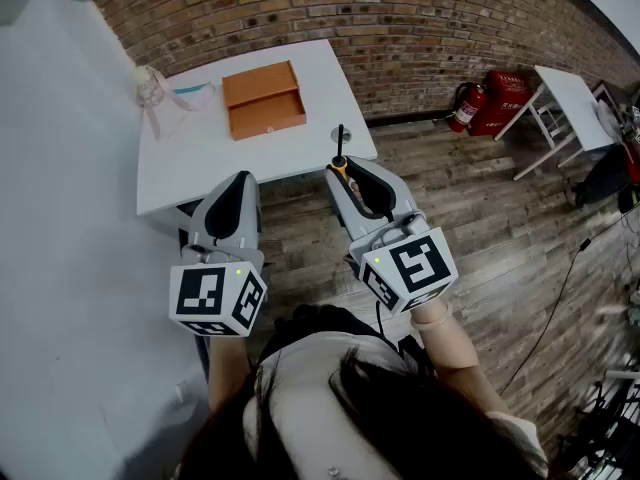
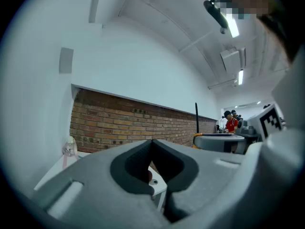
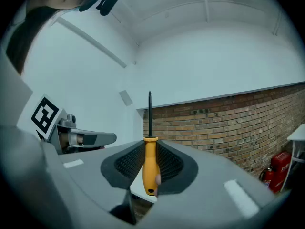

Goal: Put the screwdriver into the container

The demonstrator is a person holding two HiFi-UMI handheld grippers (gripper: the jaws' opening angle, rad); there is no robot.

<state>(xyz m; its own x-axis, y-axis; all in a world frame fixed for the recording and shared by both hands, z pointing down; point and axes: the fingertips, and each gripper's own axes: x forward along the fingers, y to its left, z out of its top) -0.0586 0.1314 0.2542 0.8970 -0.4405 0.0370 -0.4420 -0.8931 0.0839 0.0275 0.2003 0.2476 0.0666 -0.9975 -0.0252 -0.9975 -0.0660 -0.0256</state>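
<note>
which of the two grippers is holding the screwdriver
The right gripper: its jaws are clamped on the orange handle of the screwdriver. The left gripper is shut with nothing between its jaws.

The container (image 1: 264,99) lies on the worktop (image 1: 200,168) toward its far edge, with a bottle (image 1: 150,86) to its left at the far left corner. A wall (image 1: 400,18) runs behind the worktop. The left gripper (image 1: 236,181) is over the near edge. The right gripper (image 1: 341,173) is at the near right corner, with the screwdriver (image 1: 340,151) upright between its jaws. To the right, an extinguisher (image 1: 463,106) stands on the floor (image 1: 480,198) by the wall, and a table (image 1: 570,98) stands beyond it.
</note>
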